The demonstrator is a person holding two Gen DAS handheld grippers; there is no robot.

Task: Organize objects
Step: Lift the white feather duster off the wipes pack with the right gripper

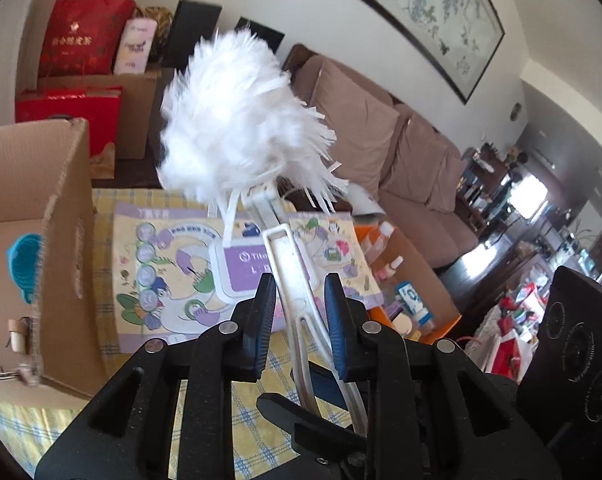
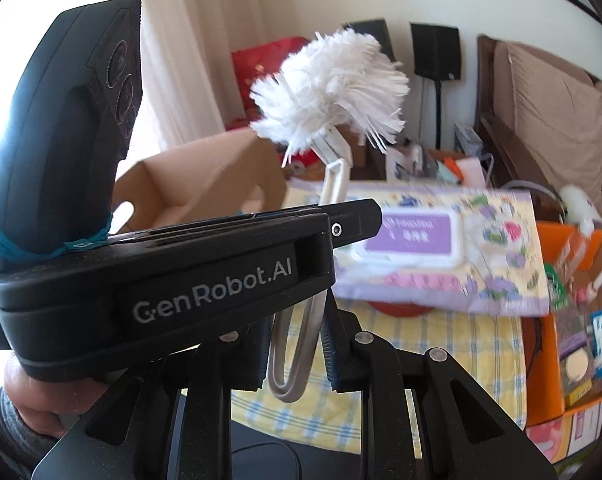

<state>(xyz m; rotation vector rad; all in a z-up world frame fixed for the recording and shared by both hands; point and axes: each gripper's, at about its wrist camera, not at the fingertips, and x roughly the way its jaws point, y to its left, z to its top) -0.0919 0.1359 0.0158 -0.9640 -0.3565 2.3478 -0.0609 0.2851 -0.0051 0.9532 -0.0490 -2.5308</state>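
Observation:
A white fluffy duster [image 1: 237,120] with a white plastic handle [image 1: 297,288] stands up between the blue-padded fingers of my left gripper [image 1: 301,292], which is shut on the handle. In the right wrist view the duster head [image 2: 333,88] rises above the left gripper's black body [image 2: 205,276]. The handle's looped end [image 2: 293,356] hangs between the fingers of my right gripper [image 2: 295,336], which closes on it. A purple pack of wet wipes [image 1: 181,276] lies on the yellow checked tablecloth [image 1: 237,412]; it also shows in the right wrist view [image 2: 441,248].
An open cardboard box [image 1: 41,240] stands at the left with a blue item [image 1: 25,264] inside. An orange box [image 2: 569,320] of small bottles and packets sits at the right. A brown sofa [image 1: 381,132] and red gift bags [image 1: 81,40] lie behind.

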